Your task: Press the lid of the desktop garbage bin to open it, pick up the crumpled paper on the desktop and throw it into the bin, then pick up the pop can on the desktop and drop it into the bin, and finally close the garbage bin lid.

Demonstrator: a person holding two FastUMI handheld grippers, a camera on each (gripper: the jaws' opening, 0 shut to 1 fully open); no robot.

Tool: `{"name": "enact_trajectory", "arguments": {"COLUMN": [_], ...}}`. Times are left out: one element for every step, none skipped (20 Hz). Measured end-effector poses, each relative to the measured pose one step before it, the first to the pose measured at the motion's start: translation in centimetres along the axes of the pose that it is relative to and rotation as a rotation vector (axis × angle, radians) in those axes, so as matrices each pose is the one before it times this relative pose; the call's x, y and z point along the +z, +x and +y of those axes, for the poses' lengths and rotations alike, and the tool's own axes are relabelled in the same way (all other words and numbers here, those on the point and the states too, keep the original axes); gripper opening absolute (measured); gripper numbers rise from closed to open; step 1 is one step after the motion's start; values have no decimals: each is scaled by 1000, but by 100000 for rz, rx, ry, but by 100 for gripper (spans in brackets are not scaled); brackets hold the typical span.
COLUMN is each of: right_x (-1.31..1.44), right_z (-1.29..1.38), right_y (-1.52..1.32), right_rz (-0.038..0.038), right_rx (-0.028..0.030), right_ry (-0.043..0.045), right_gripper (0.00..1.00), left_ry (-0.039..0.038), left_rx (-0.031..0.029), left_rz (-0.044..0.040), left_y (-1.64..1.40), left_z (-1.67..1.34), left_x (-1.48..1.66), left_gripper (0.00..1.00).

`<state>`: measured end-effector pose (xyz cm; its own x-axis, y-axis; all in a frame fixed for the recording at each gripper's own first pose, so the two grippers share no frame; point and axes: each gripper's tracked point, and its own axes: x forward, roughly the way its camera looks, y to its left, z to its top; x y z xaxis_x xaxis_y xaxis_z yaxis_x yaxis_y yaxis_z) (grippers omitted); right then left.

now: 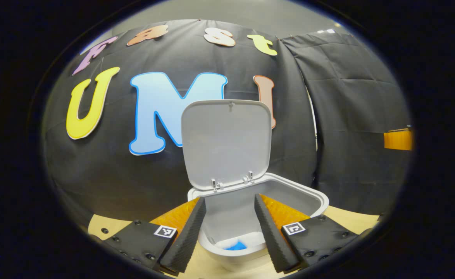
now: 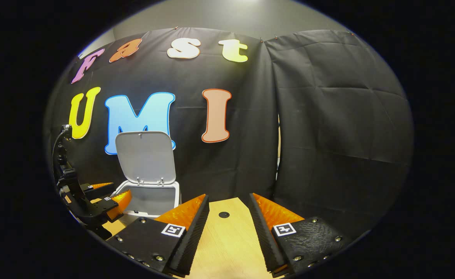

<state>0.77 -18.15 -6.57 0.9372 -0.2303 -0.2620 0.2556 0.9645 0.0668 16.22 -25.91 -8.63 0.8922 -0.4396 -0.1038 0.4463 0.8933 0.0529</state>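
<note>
The white desktop bin (image 1: 312, 195) stands open, its lid (image 1: 227, 143) tipped upright against the black cloth wall. My left gripper (image 1: 229, 197) is open right over the bin's mouth, with nothing between its fingers. Deep inside the bin lies something blue (image 1: 236, 245) beside a white patch (image 1: 252, 238); I cannot tell what they are. In the right gripper view the same bin (image 2: 178, 192) and raised lid (image 2: 146, 155) sit at the left, with the left gripper (image 2: 113, 192) at the bin's left side. My right gripper (image 2: 228, 196) is open and holds nothing, above the wooden table (image 2: 227, 240).
Black cloth walls close off the back and the right side. The table has a small dark round hole (image 2: 223, 214) just beyond my right fingertips. An orange-brown panel (image 1: 398, 139) shows at the far right of the left gripper view.
</note>
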Motion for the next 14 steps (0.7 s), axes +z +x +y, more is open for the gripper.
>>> {"name": "enact_trajectory", "arguments": {"right_x": [-99, 26, -104, 110, -86, 43, -145, -23, -42, -10, -183, -46, -90, 23], "right_z": [115, 124, 135, 128, 182, 258, 214, 371, 396, 445, 465, 500, 545, 601], "right_y": [-33, -38, 24, -40, -38, 3, -88, -8, -54, 23, -106, -20, 24, 10], "right_rz": [4, 60, 14, -56, 43, 99, 134, 138, 48, 41, 159, 144, 71, 113], "right_rx": [259, 234, 240, 278, 304, 574, 508, 679, 749, 916, 1000, 1133, 1163, 1239], "right_ry": [-67, -46, 36, 63, 84, 107, 45, 28, 63, -25, -118, -186, -225, -86], "right_gripper": [68, 68, 68, 68, 68, 68, 68, 68, 68, 68, 68, 68, 68, 68], "left_ry": [0, -98, -97, -170, -265, -365, -498, -431, -355, -238, -229, -204, -281, -241], "left_rx": [386, 170, 347, 377, 471, 544, 712, 816, 924, 932, 961, 1175, 1158, 1253], "left_rz": [-51, -120, 86, 299, 257, 82, 90, 59, -14, -42, -96, 20, -76, 32], "left_y": [-91, -189, -80, -190, -141, -279, -203, -325, -280, -360, -412, -325, -406, -426], "left_z": [198, 167, 200, 214, 229, 353, 374, 433, 524, 541, 573, 632, 704, 638], "left_x": [39, -9, 44, -1, -149, 6, -35, -13, 29, 112, 59, 49, -13, 48], "left_gripper": [88, 88, 88, 84, 84, 88, 88, 88, 88, 88, 88, 88, 88, 88]}}
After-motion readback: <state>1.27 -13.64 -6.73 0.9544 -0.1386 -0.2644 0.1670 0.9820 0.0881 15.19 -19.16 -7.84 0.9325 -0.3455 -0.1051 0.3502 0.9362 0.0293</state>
